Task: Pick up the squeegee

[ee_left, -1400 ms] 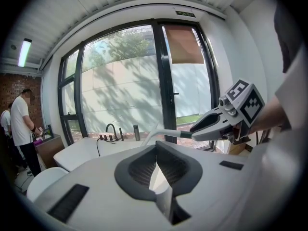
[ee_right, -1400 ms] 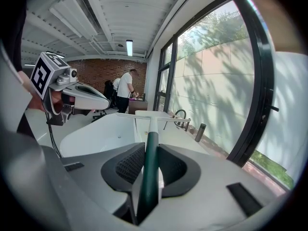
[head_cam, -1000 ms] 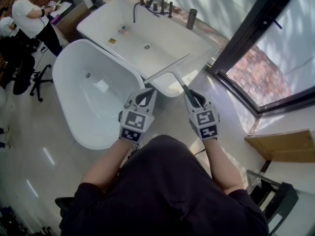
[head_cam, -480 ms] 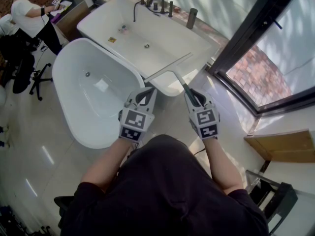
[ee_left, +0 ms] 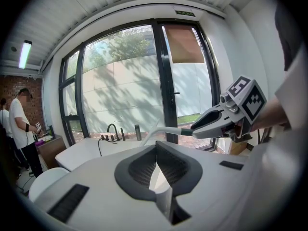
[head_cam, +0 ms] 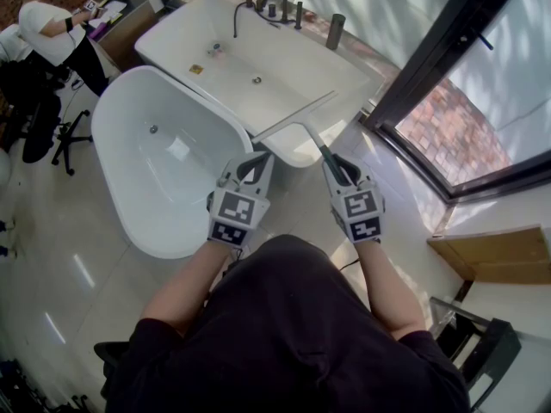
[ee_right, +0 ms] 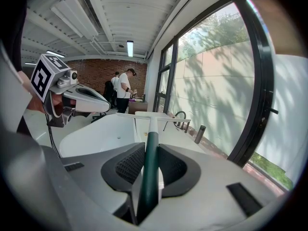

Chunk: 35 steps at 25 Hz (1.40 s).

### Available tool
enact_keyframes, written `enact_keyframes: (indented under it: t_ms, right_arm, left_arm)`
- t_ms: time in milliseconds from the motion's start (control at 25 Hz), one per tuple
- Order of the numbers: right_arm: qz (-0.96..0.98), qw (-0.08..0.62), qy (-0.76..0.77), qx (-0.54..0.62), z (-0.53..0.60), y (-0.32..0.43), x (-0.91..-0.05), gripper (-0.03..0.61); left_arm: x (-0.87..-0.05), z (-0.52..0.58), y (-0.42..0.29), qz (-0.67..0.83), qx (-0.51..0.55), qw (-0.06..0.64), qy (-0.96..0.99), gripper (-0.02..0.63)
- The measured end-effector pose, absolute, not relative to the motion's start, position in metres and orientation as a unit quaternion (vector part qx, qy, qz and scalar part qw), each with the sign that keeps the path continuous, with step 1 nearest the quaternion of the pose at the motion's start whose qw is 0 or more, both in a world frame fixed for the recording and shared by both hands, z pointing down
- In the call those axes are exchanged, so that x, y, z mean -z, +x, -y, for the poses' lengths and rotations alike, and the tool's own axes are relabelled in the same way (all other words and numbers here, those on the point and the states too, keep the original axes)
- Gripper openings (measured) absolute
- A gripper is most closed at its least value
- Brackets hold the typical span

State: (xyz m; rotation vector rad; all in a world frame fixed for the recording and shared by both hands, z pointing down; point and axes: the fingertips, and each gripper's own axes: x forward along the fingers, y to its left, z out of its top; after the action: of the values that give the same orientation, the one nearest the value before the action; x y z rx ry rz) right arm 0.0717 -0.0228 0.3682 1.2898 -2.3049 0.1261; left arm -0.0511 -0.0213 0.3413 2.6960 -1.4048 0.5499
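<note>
the head view alone gives the layout from above: a person in white far left, a glossy oval tub, a rectangular tub with dark taps, then a black window frame. the left gripper shows its state only in its own view: ribbed dark pads drawn together on nothing. that view also catches the right gripper side-on. the right gripper view shows the jaws clamped on the squeegee at its handle. the squeegee is t-shaped: a smooth dark green grip, a white neck and a thin, straight, pale blade. it is held in the air over the tubs' rims, blade end away from the person.
</note>
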Motion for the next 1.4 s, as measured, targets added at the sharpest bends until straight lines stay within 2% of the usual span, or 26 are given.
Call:
enact_keyframes:
  t_ms: [1400]
  right_arm:
    - [0.842, 0.244, 0.479, -0.044, 0.0221, 0.0734, -0.3667, 0.097]
  left_arm:
    - [-0.3437, 0.0194, -0.0489, 0.450, -0.180, 0.024, 0.874, 0.003]
